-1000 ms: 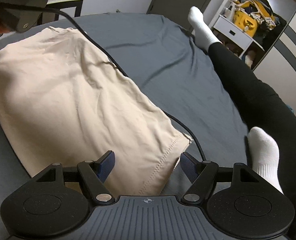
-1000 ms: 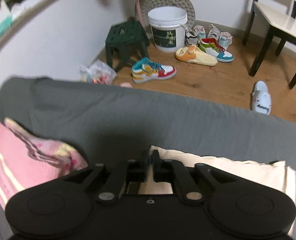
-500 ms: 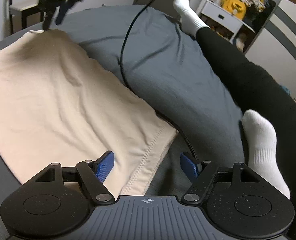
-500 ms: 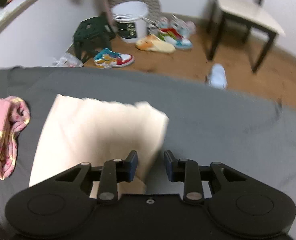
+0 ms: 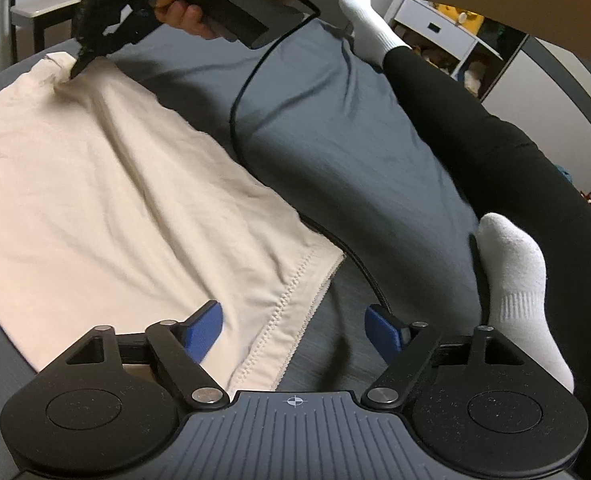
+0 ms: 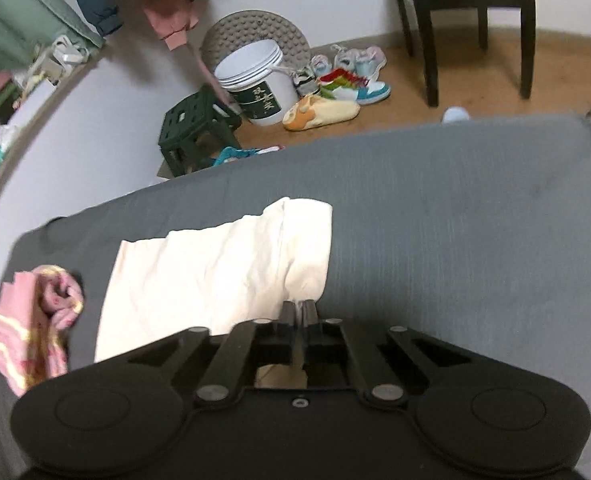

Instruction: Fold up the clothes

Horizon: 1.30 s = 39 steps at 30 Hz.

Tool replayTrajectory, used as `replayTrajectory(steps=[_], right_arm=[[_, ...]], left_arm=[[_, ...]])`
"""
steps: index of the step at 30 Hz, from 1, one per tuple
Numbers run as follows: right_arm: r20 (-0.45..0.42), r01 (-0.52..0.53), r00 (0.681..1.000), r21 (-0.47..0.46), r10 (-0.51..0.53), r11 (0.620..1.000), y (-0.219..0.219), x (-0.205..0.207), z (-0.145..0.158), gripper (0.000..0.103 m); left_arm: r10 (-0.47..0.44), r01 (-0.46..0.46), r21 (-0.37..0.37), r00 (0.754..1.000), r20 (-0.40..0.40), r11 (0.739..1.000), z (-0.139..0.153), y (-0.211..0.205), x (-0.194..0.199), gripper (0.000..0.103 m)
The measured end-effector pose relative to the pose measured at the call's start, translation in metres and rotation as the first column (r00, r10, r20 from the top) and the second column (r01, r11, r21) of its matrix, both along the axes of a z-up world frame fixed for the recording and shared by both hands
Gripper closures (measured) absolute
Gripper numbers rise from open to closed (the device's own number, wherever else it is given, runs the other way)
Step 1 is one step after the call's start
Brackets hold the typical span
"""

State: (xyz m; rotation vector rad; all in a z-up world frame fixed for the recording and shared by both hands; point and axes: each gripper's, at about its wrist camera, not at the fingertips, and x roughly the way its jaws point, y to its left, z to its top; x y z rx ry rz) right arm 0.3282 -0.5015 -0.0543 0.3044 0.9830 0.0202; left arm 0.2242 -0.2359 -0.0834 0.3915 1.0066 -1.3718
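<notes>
1. Cream garment (image 5: 127,200): spread flat on the grey bed (image 5: 335,140), one stitched hem corner nearest the left gripper (image 5: 295,320), a narrower band lying along its far end in the right wrist view.
2. Left gripper: blue fingers (image 5: 205,330) wide apart, holding nothing; one finger over the hem, the other over bare sheet beside the hem.
3. Right gripper (image 6: 298,310): fingers pressed together on the garment's far corner, cloth puckering at the tips.
4. Pink cloth (image 6: 35,320): bunched beside the garment, apart from it.
5. Step in hand, as judged: pinching both corners of one long edge for a fold.
6. Good practice: close on the hem through all layers, lift both corners level, keep the cable (image 5: 247,92) beside the garment clear of the fold.
</notes>
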Motion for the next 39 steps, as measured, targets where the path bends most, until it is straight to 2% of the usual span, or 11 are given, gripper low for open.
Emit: replayTrajectory(steps=[3, 6, 10, 13, 14, 17, 21, 25, 29, 34, 39], right_arm=[[0.037, -0.007, 0.999, -0.018, 0.007, 1.000, 0.002, -0.005, 0.003, 0.074], [0.069, -0.014, 0.998, -0.031, 0.016, 0.999, 0.003, -0.011, 0.005, 0.074], [-0.050, -0.033, 0.998, 0.076, 0.037, 0.997, 0.004, -0.026, -0.002, 0.074], [-0.081, -0.019, 0.996, 0.114, 0.028, 0.993, 0.005, -0.031, -0.019, 0.076], [-0.089, -0.001, 0.996, 0.111, 0.011, 0.994, 0.004, -0.031, -0.024, 0.081], [-0.056, -0.010, 0.998, 0.056, 0.013, 0.998, 0.007, -0.030, -0.026, 0.085], [-0.023, -0.049, 0.999, -0.102, 0.047, 0.994, 0.026, -0.032, -0.011, 0.083], [0.038, -0.018, 0.999, -0.103, 0.022, 0.995, 0.027, -0.040, 0.002, 0.083], [-0.064, -0.061, 0.997, -0.121, 0.053, 0.991, 0.025, -0.039, -0.022, 0.083], [0.006, -0.042, 0.999, -0.134, 0.043, 0.990, 0.026, -0.059, 0.001, 0.082], [0.143, -0.182, 0.969, -0.129, 0.200, 0.975, 0.044, -0.120, 0.042, 0.072]], left_arm=[[0.002, -0.002, -0.003, 1.000, -0.007, 1.000, 0.001, 0.000, 0.000, 0.024], [0.003, -0.003, 0.001, 1.000, -0.006, 1.000, 0.000, -0.002, 0.000, 0.024], [-0.004, 0.004, 0.011, 1.000, 0.008, 1.000, 0.001, -0.003, -0.002, 0.024], [-0.002, 0.002, 0.011, 1.000, 0.006, 1.000, 0.000, -0.001, -0.001, 0.024], [-0.001, 0.001, 0.011, 1.000, 0.004, 1.000, 0.000, -0.001, -0.001, 0.024], [0.002, -0.002, 0.009, 1.000, -0.002, 1.000, 0.000, 0.000, 0.001, 0.024], [0.003, -0.003, 0.010, 1.000, -0.004, 1.000, -0.001, 0.000, 0.000, 0.024], [0.001, -0.001, 0.011, 1.000, -0.001, 1.000, -0.002, 0.000, -0.001, 0.024], [-0.002, 0.002, 0.009, 1.000, 0.000, 1.000, -0.001, 0.001, 0.000, 0.024], [-0.004, 0.004, 0.009, 1.000, 0.005, 1.000, 0.000, 0.001, 0.001, 0.024], [0.054, -0.055, -0.049, 0.998, -0.022, 0.997, 0.015, 0.018, 0.013, 0.024]])
